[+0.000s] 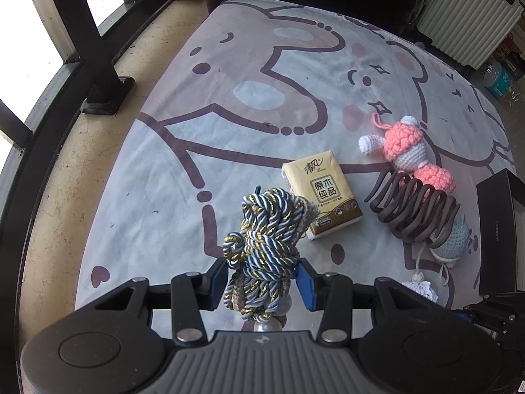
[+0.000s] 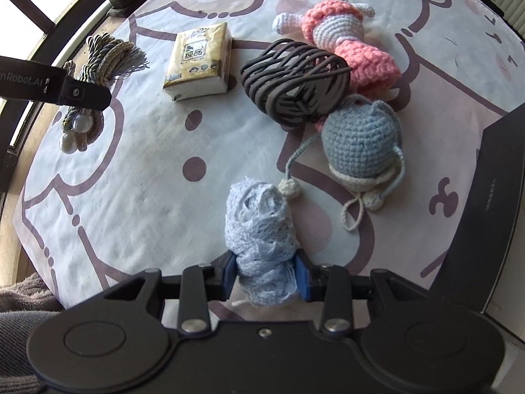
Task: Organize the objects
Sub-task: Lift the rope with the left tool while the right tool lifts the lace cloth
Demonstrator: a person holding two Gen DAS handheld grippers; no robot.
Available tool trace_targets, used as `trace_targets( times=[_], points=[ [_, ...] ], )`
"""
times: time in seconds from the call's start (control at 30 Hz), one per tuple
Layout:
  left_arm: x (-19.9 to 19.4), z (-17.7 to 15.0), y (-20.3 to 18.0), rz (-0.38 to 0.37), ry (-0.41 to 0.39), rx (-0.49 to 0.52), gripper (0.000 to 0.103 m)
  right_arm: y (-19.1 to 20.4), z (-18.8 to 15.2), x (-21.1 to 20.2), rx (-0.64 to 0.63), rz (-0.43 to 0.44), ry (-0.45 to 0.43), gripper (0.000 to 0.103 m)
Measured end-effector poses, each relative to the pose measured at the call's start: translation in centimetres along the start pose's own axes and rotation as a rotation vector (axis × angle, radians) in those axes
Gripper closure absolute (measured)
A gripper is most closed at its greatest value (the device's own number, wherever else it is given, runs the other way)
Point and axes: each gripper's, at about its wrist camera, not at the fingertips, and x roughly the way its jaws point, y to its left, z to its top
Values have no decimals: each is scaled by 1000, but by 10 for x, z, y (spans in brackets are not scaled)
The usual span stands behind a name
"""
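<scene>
Tissue pack beside brown hair claw, near crocheted toys.

Printed on the tissue pack near the middle of the mat: "清风" in script at top, "原木纯品" in a square frame below. Printed in white on the left gripper arm: "nRobot.AI", first letters cut off.
</scene>
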Motion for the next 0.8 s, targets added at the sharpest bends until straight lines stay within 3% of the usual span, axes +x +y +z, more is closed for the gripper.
trace_targets(
  times=[0.3,0.8],
  points=[
    [-10,3,7,21,-35,-61,57,-4,4,-36,49,44,-141,69],
    [-45,6,-6,17,-134,-86,57,-22,9,-86,168,22,-336,69]
  ],
)
